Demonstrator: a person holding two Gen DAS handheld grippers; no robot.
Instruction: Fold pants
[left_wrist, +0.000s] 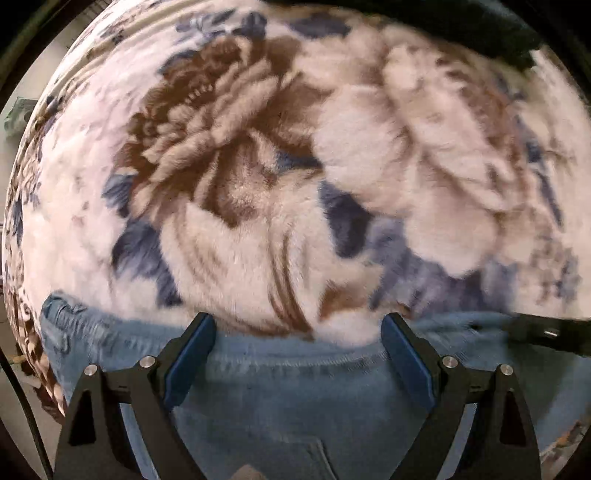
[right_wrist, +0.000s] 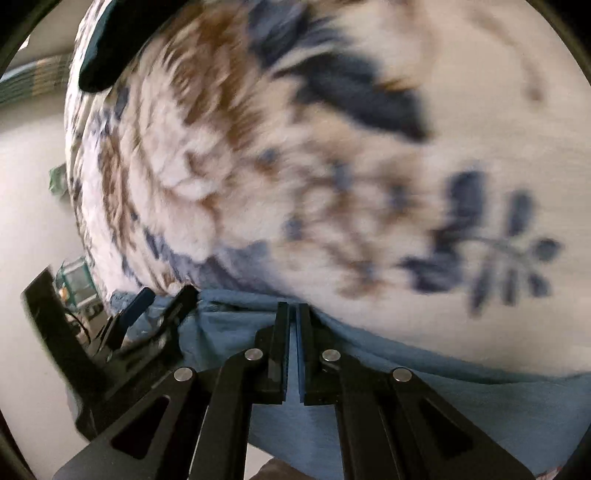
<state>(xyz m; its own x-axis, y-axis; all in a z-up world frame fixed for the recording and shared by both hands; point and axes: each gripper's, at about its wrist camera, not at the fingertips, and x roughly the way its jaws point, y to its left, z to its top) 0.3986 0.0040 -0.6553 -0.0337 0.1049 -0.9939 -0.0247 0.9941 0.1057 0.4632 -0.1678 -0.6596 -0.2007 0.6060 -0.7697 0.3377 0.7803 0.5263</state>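
Note:
Light blue denim pants (left_wrist: 295, 376) lie on a fluffy floral blanket (left_wrist: 258, 184), filling the bottom of the left wrist view. My left gripper (left_wrist: 298, 325) is open above the pants' upper edge, with nothing between its blue pads. In the right wrist view the pants (right_wrist: 461, 402) run along the bottom. My right gripper (right_wrist: 294, 314) is shut at the pants' edge; whether cloth is pinched between the pads is not visible. The left gripper (right_wrist: 162, 295) shows at the lower left of the right wrist view, open over the denim.
The white, brown and blue blanket (right_wrist: 332, 166) covers the bed. A dark object (left_wrist: 461, 26) lies at its far side and shows again in the right wrist view (right_wrist: 107, 40). Pale floor (right_wrist: 33, 221) and clutter lie beyond the bed's left edge.

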